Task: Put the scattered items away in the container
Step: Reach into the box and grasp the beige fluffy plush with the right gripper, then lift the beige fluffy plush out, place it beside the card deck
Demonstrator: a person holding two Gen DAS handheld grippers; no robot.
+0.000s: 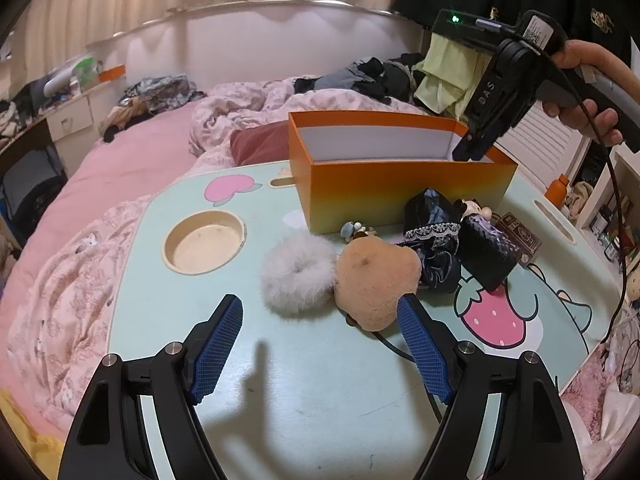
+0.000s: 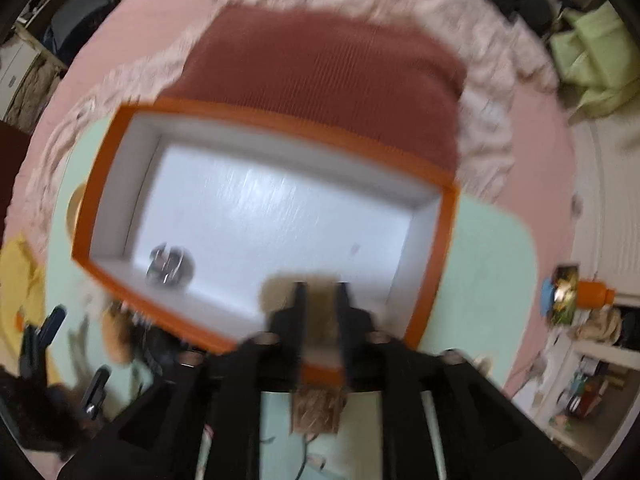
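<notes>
Container: the orange box point(image 1: 400, 192) is sitting at the far side of the mint-green surface point(image 1: 280, 400), its white inside open to the top.
Inside the container: a small shiny item point(image 2: 170, 266) is lying near one corner of the white floor; the blur is hiding what it is.
Scattered items: a white fluffy scrunchie point(image 1: 296, 276) is lying in front of the box, touching a tan plush piece point(image 1: 376, 288); just beside that, black lace-trimmed fabric point(image 1: 434, 236) and a black pouch point(image 1: 486, 254) are crowding together, with a small doll figure point(image 1: 474, 208) behind them against the box wall.
Right tool: the right tool point(image 2: 322, 292) is pointing down over the box's near right corner, its jaws standing narrow with a brownish furry item point(image 2: 318, 412) showing in the gap; the picture is too smeared to tell whether the pads are pressing on it.
Right hand: the person's hand point(image 1: 588, 92) is gripping the handle, above the box.
Left tool: the left tool point(image 1: 320, 352) is hovering low over the near part of the surface, jaws wide and holding nothing, its right pad close to the tan plush piece.
Beyond: a pink bed point(image 1: 132, 168) with rumpled bedding is surrounding the surface.
</notes>
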